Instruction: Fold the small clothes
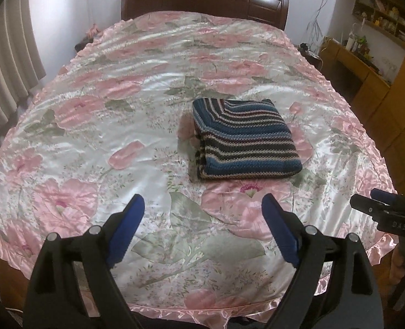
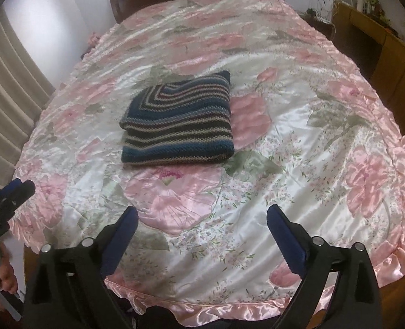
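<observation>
A folded striped knit sweater (image 1: 245, 142), soft and thick, lies ahead of the wide-spread, empty left gripper (image 1: 202, 205) and right gripper (image 2: 202, 216); its near edge looks the best place to grasp.

A home bedroom is shown. The frame centre is filled by a bed covered with a pink floral satin bedspread (image 1: 98, 126). A dark wooden headboard (image 1: 202, 0) is seen at the top centre. Pleated curtains (image 1: 7, 76) are hung at the left edge. Wooden shelving (image 1: 380, 19) is fitted at the upper right.
</observation>
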`<state>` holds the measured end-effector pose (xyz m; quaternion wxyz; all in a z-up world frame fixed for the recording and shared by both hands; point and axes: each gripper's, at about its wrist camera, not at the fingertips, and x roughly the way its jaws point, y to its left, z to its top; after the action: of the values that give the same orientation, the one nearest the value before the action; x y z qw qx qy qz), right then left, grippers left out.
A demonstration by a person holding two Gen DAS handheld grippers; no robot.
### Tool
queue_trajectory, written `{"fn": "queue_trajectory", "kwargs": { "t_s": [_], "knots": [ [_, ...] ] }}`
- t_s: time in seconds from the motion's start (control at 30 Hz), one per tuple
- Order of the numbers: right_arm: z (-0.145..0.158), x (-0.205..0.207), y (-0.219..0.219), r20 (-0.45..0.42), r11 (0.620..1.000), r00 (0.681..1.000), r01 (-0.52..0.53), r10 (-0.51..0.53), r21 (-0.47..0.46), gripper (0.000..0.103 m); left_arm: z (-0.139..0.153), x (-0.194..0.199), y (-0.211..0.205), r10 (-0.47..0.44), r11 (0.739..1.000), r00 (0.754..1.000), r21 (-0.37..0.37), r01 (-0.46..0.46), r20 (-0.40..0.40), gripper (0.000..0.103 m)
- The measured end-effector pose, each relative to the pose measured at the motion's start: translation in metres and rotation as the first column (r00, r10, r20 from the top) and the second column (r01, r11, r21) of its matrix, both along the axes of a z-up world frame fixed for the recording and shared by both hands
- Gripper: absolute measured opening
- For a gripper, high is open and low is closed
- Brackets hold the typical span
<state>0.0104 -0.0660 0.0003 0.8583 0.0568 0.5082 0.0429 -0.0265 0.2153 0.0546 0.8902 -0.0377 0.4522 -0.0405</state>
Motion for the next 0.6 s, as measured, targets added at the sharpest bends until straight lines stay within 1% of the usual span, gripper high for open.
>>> {"fn": "queue_trajectory", "kwargs": {
  "t_s": [0.13, 0.3, 0.6],
  "knots": [
    [0.010, -0.005, 0.002, 0.019, 1.000, 1.000, -0.003, 0.003, -0.001, 0.098, 0.002, -0.005, -0.003, 0.006, 1.000, 1.000, 0.020, -0.006, 0.002, 0.087],
    [0.018, -0.010, 0.008, 0.027, 0.999, 1.000, -0.008, 0.009, -0.040, 0.099, 0.000, -0.008, -0.001, 0.012, 0.999, 1.000, 0.038, -0.012, -0.003, 0.088],
    [0.022, -0.016, 0.011, 0.031, 0.999, 1.000, -0.003, 0.005, -0.052, 0.099, -0.008, -0.012, 0.002, 0.036, 0.997, 0.999, 0.068, -0.035, -0.015, 0.088]
  ]
}}
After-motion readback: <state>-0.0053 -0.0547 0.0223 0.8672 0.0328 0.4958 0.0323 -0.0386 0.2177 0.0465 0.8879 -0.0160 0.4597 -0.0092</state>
